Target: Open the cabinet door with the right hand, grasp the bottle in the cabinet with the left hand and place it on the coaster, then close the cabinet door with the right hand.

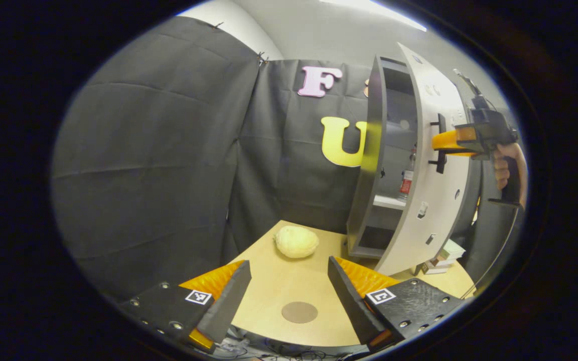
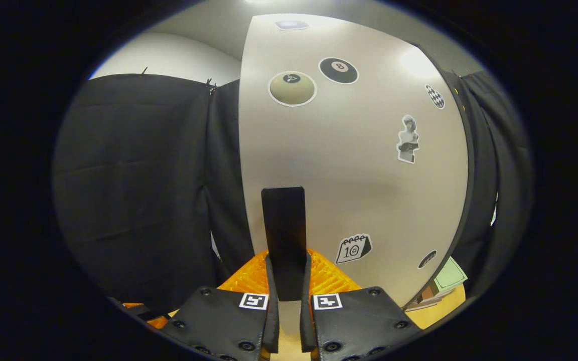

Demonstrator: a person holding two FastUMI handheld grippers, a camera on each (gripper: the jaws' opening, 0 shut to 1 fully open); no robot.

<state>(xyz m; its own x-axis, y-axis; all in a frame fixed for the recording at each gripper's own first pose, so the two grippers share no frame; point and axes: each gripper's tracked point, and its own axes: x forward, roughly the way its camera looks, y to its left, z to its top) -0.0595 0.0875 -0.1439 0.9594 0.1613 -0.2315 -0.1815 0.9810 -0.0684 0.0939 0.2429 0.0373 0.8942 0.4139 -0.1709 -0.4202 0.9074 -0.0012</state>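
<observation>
The grey cabinet (image 1: 369, 165) stands at the back right of the table, its white door (image 1: 432, 200) swung partly open. A clear bottle (image 1: 408, 175) with a red label stands on a shelf inside. My right gripper (image 1: 442, 143), held by a hand, is shut on the door's black handle (image 1: 440, 145). In the right gripper view the handle (image 2: 284, 230) rises between the closed fingers of the right gripper (image 2: 286, 281), with the sticker-covered door (image 2: 369, 165) close behind. My left gripper (image 1: 289, 291) hangs open over the table's near edge, above a round brown coaster (image 1: 299, 312).
A pale yellow lumpy object (image 1: 296, 241) lies on the wooden table (image 1: 279, 281) left of the cabinet. A small stack of books (image 1: 442, 258) sits by the cabinet's right foot, the stack (image 2: 442, 283) also at the lower right of the door. Black cloth walls surround the table.
</observation>
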